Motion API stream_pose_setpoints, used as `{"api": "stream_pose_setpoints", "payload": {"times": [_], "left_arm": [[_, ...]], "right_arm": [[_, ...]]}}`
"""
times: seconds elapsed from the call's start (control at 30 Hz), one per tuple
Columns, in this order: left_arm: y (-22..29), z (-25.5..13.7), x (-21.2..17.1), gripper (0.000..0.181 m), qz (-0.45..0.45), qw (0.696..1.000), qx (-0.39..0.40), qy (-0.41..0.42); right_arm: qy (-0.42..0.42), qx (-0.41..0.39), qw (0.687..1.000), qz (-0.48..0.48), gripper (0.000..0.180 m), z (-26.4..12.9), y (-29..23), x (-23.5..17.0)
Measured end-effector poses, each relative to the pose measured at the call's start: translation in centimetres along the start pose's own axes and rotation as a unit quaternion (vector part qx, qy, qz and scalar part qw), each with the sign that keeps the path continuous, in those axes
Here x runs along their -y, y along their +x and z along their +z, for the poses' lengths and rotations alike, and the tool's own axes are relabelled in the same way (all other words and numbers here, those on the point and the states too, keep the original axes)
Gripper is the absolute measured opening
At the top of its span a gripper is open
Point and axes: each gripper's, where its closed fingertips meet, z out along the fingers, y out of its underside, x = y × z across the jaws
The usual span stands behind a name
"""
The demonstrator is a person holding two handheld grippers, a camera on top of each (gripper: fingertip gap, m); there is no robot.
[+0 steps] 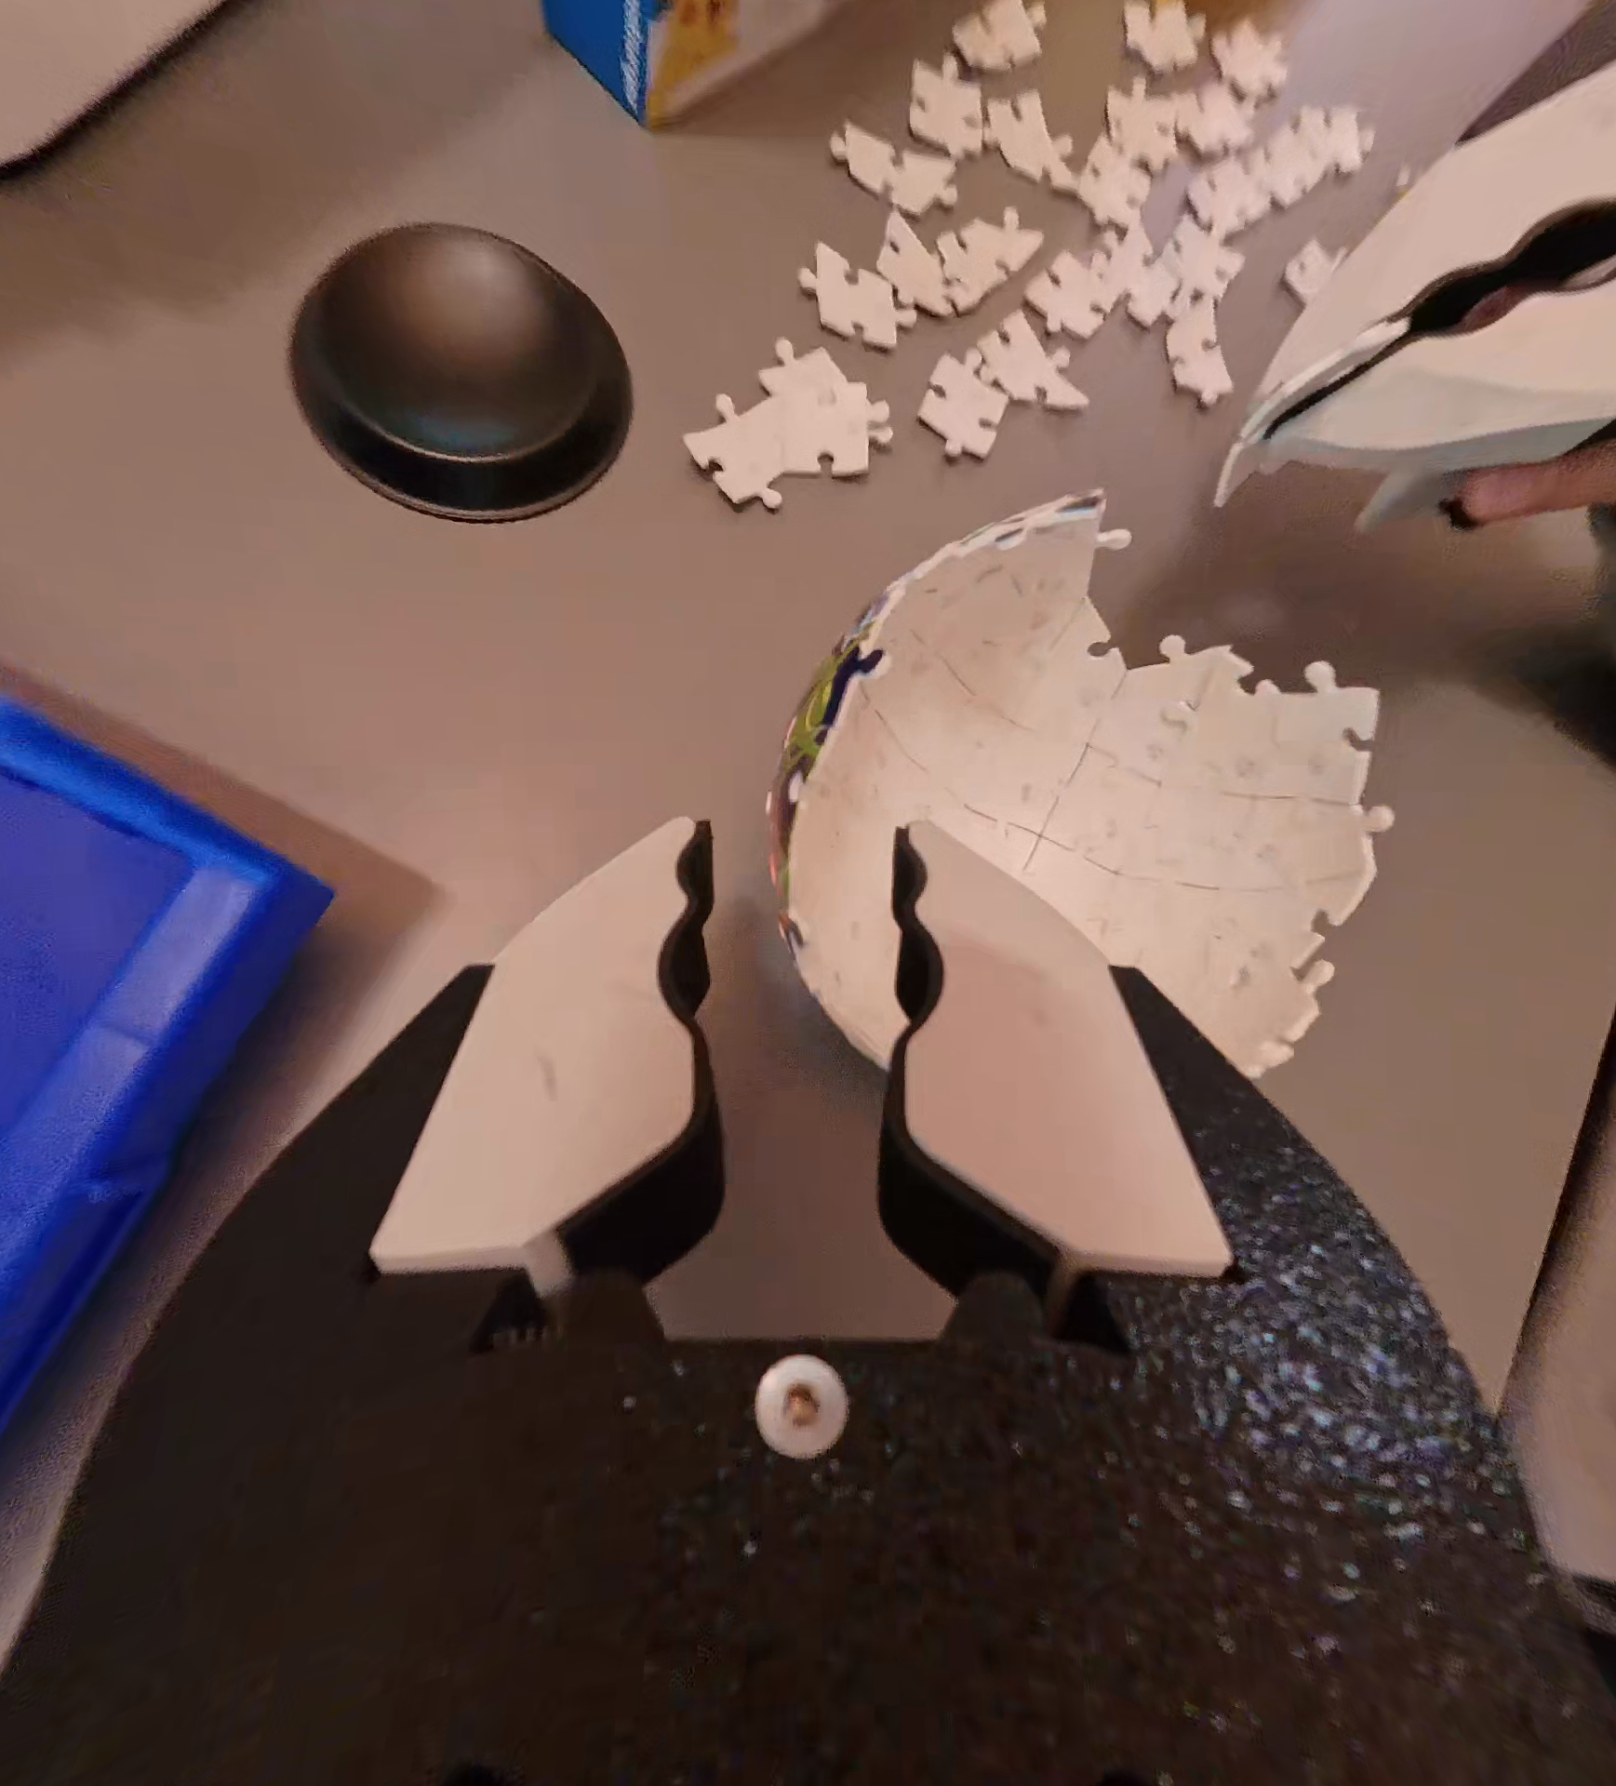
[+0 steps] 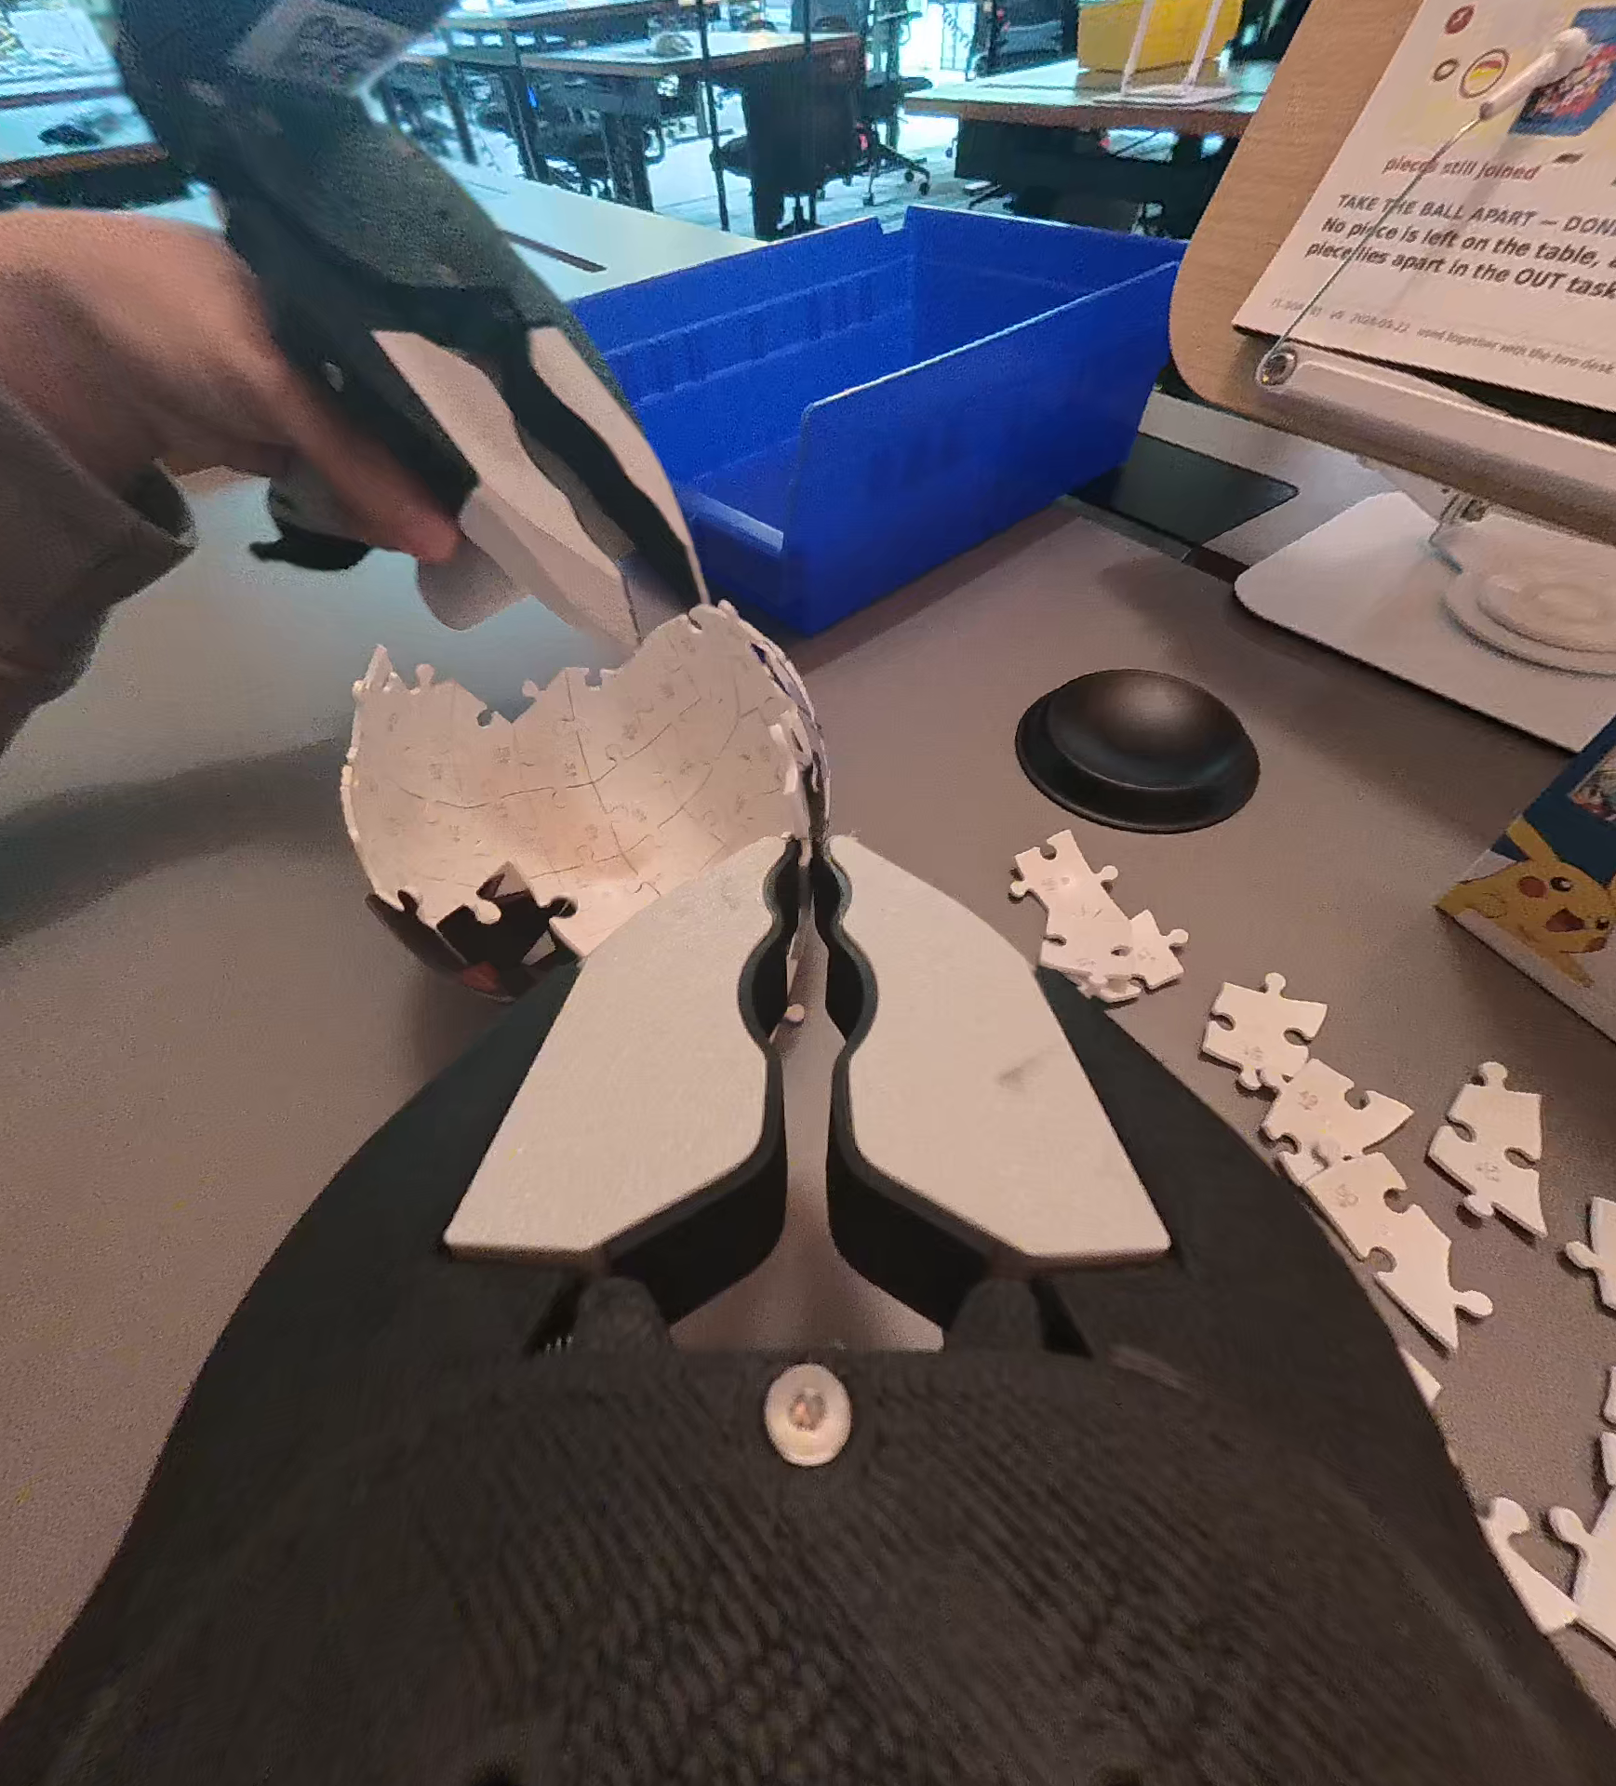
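A half-open puzzle ball shell [image 1: 1123, 802], white inside and printed outside, lies on the grey table; it also shows in the right wrist view [image 2: 543, 773]. My left gripper [image 1: 804, 841] is open. It straddles the shell's rim, one finger inside and one outside; it also shows in the right wrist view [image 2: 668, 619]. My right gripper [image 2: 813, 855] is shut, its tips just short of the shell's near rim; in the left wrist view [image 1: 1243, 454] it hovers a little off the shell. A white sliver shows through its slit; I cannot tell if it is a piece.
Several loose white puzzle pieces [image 1: 1074, 242] [image 2: 1345, 1131] lie beside the right gripper. A blue bin [image 1: 59, 918] [image 2: 881, 435] stands by the left gripper. A black dome stand [image 1: 461, 372] [image 2: 1137, 749], a printed box [image 2: 1577, 918] and a sheet holder [image 2: 1509, 193] stand behind. Spacing between my two grippers at the tips: around 12 cm.
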Motion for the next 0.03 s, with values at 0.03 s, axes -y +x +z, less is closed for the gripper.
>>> {"api": "stream_pose_setpoints", "payload": {"times": [0.03], "left_arm": [[-0.14,0.53,0.0,0.033,0.011,1.0,0.001,-0.017]], "right_arm": [[-0.004,0.005,1.0,-0.002,0.002,0.0,-0.08,-0.15]]}}
